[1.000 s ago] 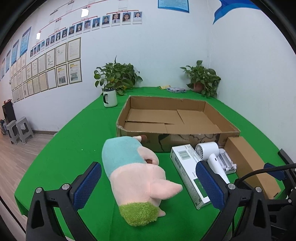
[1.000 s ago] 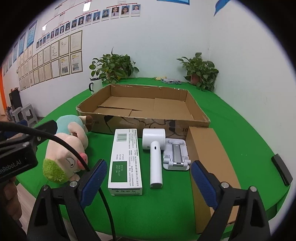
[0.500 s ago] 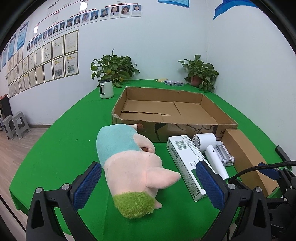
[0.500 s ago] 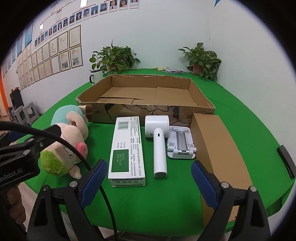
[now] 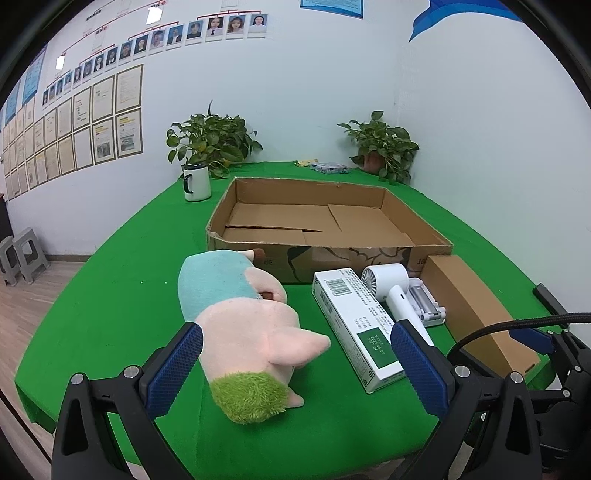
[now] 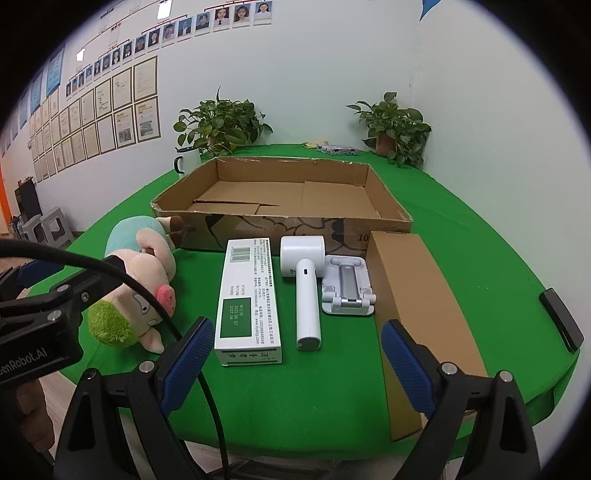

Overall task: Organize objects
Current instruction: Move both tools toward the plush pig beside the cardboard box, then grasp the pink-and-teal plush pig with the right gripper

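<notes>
Only the right wrist view shows the plush pig's (image 6: 142, 291) face; both grippers gape wide, empty.

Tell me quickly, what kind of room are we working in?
Probably an office or company meeting room. Rows of framed certificates and staff portrait photos cover the white wall, two potted green plants stand on the green-covered table, and grey plastic stools sit on the wood floor.
</notes>
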Motion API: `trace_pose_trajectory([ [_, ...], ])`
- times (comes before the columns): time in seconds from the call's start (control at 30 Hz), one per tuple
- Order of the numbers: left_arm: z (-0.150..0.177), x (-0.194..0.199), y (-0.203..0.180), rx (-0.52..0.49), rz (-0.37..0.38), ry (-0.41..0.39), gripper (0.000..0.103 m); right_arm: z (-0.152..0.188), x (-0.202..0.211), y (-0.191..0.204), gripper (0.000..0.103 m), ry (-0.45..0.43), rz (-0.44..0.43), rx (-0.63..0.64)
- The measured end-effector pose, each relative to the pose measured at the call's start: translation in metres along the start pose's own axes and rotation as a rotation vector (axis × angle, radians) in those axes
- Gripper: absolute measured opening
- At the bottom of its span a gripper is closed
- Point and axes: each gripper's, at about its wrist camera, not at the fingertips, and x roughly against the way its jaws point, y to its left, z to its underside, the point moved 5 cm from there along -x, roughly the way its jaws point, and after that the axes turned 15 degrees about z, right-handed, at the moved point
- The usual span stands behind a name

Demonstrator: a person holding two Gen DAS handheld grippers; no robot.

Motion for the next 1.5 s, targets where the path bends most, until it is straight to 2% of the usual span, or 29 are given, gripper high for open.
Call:
trace_pose_trajectory([
  [0.27, 0.003, -0.011, 0.001, 0.009, 0.019, 0.042, 0.103, 0.005, -0.011, -0.001, 0.092, 0.051, -0.002, -0.016],
  [0.47, 0.004, -0.015, 0.007, 0.025, 0.023, 0.03, 0.103, 0.008, -0.02, 0.002, 0.092, 0.068, -0.006, 0.002],
  [0.63, 0.001, -0.015, 0.021, 0.035, -0.001, 0.03, 0.102, 0.006, -0.027, 0.006, 0.092, 0.078, -0.036, 0.011],
  [0.73, -0.003, -0.013, 0.039, 0.078, 0.002, 0.032, 0.102, 0.004, -0.031, 0.01, 0.092, 0.082, -0.054, 0.038],
  [0.83, -0.004, -0.011, 0.065, 0.125, -0.002, 0.043, 0.103, -0.002, -0.025, 0.022, 0.092, 0.064, -0.131, 0.112],
  [0.93, -0.001, -0.012, 0.094, 0.185, 0.006, 0.064, 0.103, -0.01, 0.001, 0.043, 0.092, -0.008, -0.3, 0.252],
  [1.0, 0.004, -0.016, 0.11, 0.248, 0.055, 0.091, 0.103, -0.013, 0.032, 0.057, 0.092, -0.077, -0.471, 0.375],
  [1.07, 0.009, -0.025, 0.121, 0.316, 0.134, 0.122, 0.103, -0.012, 0.056, 0.068, 0.093, -0.123, -0.619, 0.478],
  [1.13, 0.013, -0.037, 0.122, 0.338, 0.204, 0.16, 0.103, -0.014, 0.067, 0.082, 0.093, -0.174, -0.703, 0.563],
  [1.23, 0.026, -0.064, 0.119, 0.326, 0.295, 0.24, 0.101, -0.021, 0.05, 0.103, 0.093, -0.16, -0.706, 0.632],
  [1.27, 0.031, -0.07, 0.121, 0.335, 0.288, 0.25, 0.101, -0.024, 0.041, 0.111, 0.093, -0.146, -0.706, 0.651],
  [1.3, 0.037, -0.074, 0.122, 0.341, 0.281, 0.258, 0.096, -0.027, 0.032, 0.115, 0.093, -0.143, -0.704, 0.665],
  [1.33, 0.043, -0.078, 0.126, 0.364, 0.308, 0.269, 0.093, -0.032, 0.022, 0.118, 0.093, -0.145, -0.691, 0.679],
  [1.4, 0.051, -0.079, 0.135, 0.429, 0.371, 0.245, 0.088, -0.04, 0.012, 0.118, 0.093, -0.121, -0.714, 0.674],
  [1.5, 0.055, -0.072, 0.134, 0.397, 0.367, 0.216, 0.078, -0.059, 0.002, 0.122, 0.093, -0.094, -0.754, 0.637],
])
